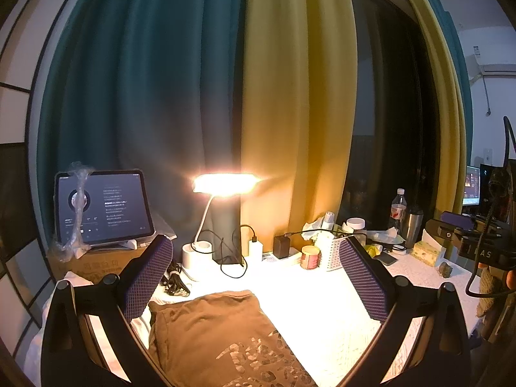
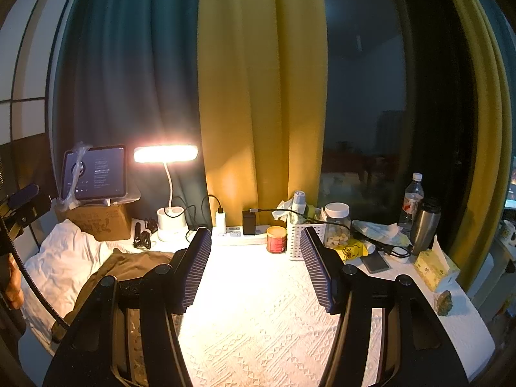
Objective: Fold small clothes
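A brown garment (image 1: 222, 338) with a pale printed pattern lies folded on the white textured cloth (image 1: 322, 306), under and between my left gripper's fingers. My left gripper (image 1: 258, 277) is open and empty, held a little above the garment's far edge. In the right wrist view the same brown garment (image 2: 119, 267) lies at the left, partly behind my left finger (image 2: 193, 271). My right gripper (image 2: 256, 267) is open and empty over bare white cloth (image 2: 258, 316). The other gripper shows at the right edge of the left wrist view (image 1: 467, 238).
At the back stand a lit desk lamp (image 2: 166, 154), a tablet (image 2: 95, 172) on a cardboard box (image 2: 96, 221), a power strip (image 2: 235, 233), a red can (image 2: 276, 239), a white basket (image 2: 298, 237), a jar (image 2: 337, 224), a bottle (image 2: 412, 200), a steel flask (image 2: 425, 225). White bedding (image 2: 61, 264) lies left.
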Tool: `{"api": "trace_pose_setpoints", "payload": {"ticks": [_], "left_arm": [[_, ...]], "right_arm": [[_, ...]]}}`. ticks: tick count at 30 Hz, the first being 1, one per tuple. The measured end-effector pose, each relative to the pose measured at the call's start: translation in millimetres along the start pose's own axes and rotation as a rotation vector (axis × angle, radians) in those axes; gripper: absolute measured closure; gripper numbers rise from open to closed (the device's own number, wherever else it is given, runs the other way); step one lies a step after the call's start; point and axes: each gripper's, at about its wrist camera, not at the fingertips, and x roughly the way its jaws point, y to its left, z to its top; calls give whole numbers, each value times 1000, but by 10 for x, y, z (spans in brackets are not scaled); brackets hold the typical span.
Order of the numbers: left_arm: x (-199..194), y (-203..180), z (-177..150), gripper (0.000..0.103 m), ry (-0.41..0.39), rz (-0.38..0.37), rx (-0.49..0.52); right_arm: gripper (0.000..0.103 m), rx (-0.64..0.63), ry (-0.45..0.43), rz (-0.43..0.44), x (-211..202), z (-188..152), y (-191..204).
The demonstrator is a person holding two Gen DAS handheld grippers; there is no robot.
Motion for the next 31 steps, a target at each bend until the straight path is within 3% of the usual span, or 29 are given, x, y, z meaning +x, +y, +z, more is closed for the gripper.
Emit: {"api": "trace_pose_setpoints", "payload": {"ticks": [31], "left_arm": [[242, 13, -13, 1, 29, -36, -6]], "right_arm": [[42, 6, 26, -2, 179, 1, -55]]}}
